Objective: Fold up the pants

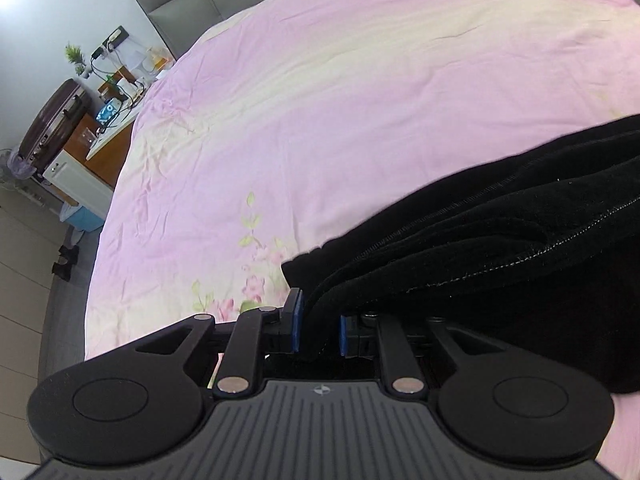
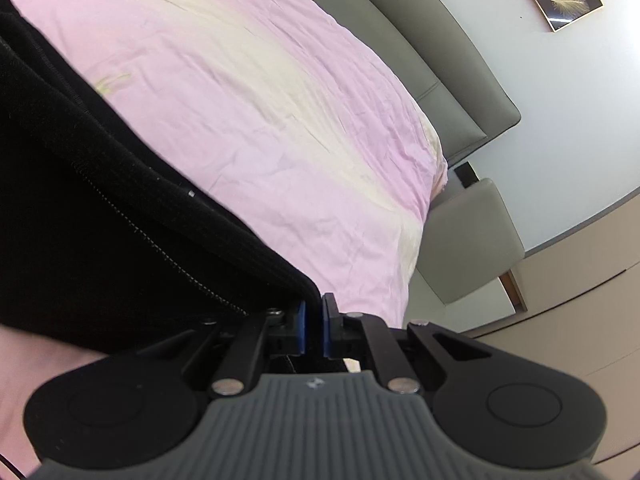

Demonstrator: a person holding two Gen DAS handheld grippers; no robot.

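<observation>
Black pants point(image 1: 500, 240) lie bunched on the pink bed sheet point(image 1: 320, 100), filling the right side of the left wrist view. My left gripper point(image 1: 320, 328) is shut on an edge of the pants, with black cloth between its blue pads. In the right wrist view the same pants point(image 2: 100, 200) fill the left side, with a stitched seam showing. My right gripper point(image 2: 314, 328) is shut on a corner of the pants, its blue pads close together with cloth between them.
The grey headboard point(image 1: 180, 12) runs along the far side of the bed. A cluttered bedside cabinet point(image 1: 112, 120) and a dark suitcase point(image 1: 52, 124) stand left of the bed. A grey upholstered bench point(image 2: 468, 240) stands at the bed's right side.
</observation>
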